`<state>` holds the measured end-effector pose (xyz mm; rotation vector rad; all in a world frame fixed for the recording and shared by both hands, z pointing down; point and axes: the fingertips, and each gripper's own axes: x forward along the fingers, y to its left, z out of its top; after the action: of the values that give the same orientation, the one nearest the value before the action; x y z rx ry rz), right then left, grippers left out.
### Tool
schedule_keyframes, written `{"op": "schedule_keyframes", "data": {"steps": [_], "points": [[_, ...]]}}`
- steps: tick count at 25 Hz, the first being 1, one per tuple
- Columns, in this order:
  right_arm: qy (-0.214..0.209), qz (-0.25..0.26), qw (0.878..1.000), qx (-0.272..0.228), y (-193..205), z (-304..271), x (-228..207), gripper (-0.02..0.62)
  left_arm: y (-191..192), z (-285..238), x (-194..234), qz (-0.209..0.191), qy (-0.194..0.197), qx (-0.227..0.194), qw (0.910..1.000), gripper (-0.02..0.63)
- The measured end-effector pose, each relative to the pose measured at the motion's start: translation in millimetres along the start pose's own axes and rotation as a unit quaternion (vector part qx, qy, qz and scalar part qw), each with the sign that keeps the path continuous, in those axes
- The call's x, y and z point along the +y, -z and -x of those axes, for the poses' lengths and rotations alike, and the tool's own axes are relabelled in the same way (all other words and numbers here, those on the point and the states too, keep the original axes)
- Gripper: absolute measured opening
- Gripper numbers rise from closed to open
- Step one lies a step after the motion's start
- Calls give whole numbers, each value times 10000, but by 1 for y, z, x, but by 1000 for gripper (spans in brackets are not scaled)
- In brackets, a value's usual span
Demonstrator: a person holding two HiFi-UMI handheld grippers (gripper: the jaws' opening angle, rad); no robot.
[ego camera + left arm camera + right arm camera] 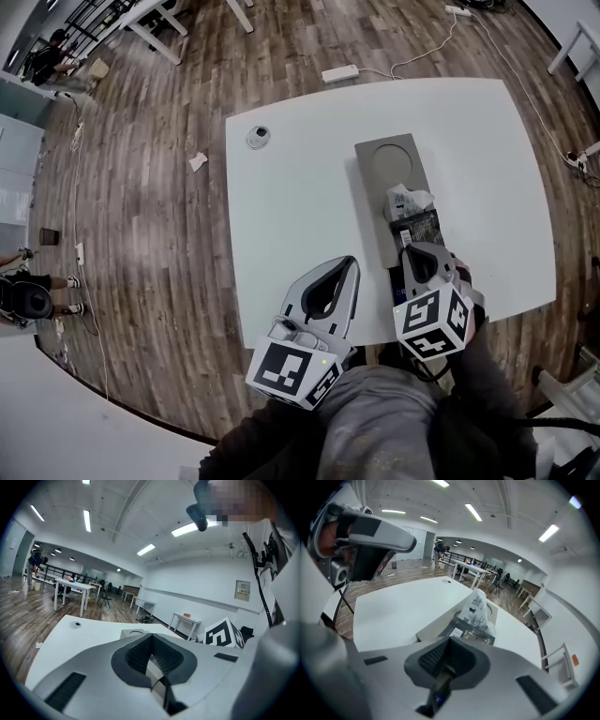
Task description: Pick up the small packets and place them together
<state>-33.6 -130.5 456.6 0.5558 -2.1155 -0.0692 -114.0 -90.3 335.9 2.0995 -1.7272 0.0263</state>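
- Left gripper hangs over the near part of the white table. Its jaws are pressed together with nothing between them.
- Right gripper points steeply down at the near end of the grey tray and covers that end from the head camera.
- Its own view shows the jaws closed tight. A thin dark strip with a blue patch sits in the slit behind them, and I can't make out what it is.
- The white packet stands crumpled on the tray, its print too small to read.
- The dark packet lies flat just beside it, and its near edge runs out of sight under the right gripper.
- From the left gripper's camera only a sliver of the tray peeks over the gripper body.
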Motion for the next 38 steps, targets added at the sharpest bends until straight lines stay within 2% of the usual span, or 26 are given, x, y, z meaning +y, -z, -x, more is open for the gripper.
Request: {"op": "schedule_keyframes", "data": {"steps": [6,11,16,18,25,32,33,37,38], "points": [[19,-71,9998,-165,-10,3,1,6,-5,4,2,-41,-32,-52,10000,3],[297,-147,9978,-566,-18,32,-9,6,-11,13,-13,-152,-15,-225,9996,3],[731,-223,9943,-743,1,79,-31,6,-22,25,-50,-278,106,-523,9982,3],[784,-223,9941,-713,18,92,-33,6,-17,28,-67,-294,162,-580,9978,3],[158,32,9992,-364,82,105,15,6,19,39,-113,-163,288,-477,9983,3],[-580,580,9966,-102,103,90,60,10,39,45,-107,-26,98,-471,9988,3],[-689,703,9951,-1,106,85,66,30,42,47,-104,13,60,-458,9989,3],[-1183,1274,9839,415,112,66,87,225,46,54,-85,133,-141,-463,9987,3],[-1314,1362,9809,455,110,62,91,242,45,56,-79,154,-195,-477,9986,3]]}}
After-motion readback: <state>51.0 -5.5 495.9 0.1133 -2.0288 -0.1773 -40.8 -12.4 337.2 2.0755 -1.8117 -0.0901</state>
